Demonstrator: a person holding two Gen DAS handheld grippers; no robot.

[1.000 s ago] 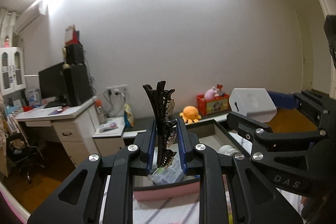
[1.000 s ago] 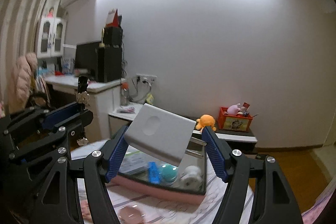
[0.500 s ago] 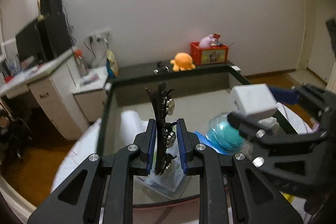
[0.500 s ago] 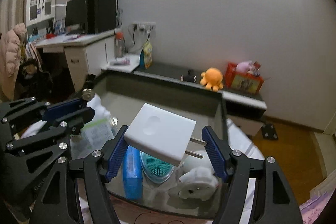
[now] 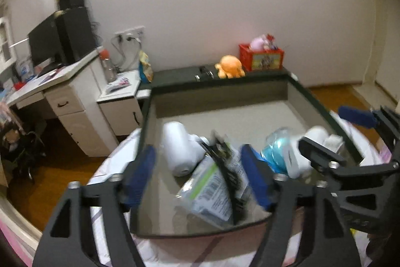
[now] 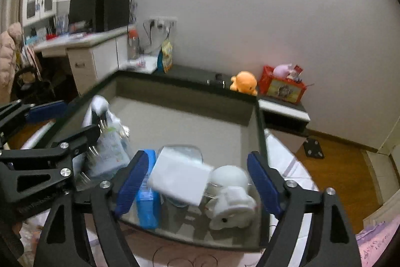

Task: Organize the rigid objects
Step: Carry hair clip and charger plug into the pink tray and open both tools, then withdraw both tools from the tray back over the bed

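Background: white wall, desk (image 5: pixel 53 81), orange plush (image 6: pixel 244 82).
Tray (image 5: pixel 312 96): dark rim, several items inside.
Left gripper (image 5: pixel 200 175): wide apart, hair clip (image 5: pixel 225 174) lying across packet (image 5: pixel 212 189).
Right gripper (image 6: pixel 197 178): wide apart, white charger (image 6: pixel 178 175) among tray items.

The box (image 6: pixel 260 126) has a dark rim and is grey inside. In it lies a white plug (image 6: pixel 178 175), blurry. Next to it is a bright blue pack (image 6: pixel 147 204). A white toy (image 6: pixel 231 202) with a black dot sits at the other side. The clip (image 5: pixel 225 179) is black with shiny bits, and it is blurry too. Under it is a clear bag (image 5: pixel 210 189) with a green stripe and black lines. The roll (image 5: pixel 178 149) is white. The left gripper (image 5: pixel 197 179) and right gripper (image 6: pixel 197 182) are black with blue pads. On the dark shelf (image 6: pixel 190 76) sit an orange octopus (image 6: pixel 245 82) and a red crate (image 6: pixel 281 85) with a pink toy. The wall (image 5: pixel 212 4) is white. The floor (image 6: pixel 337 167) is brown.
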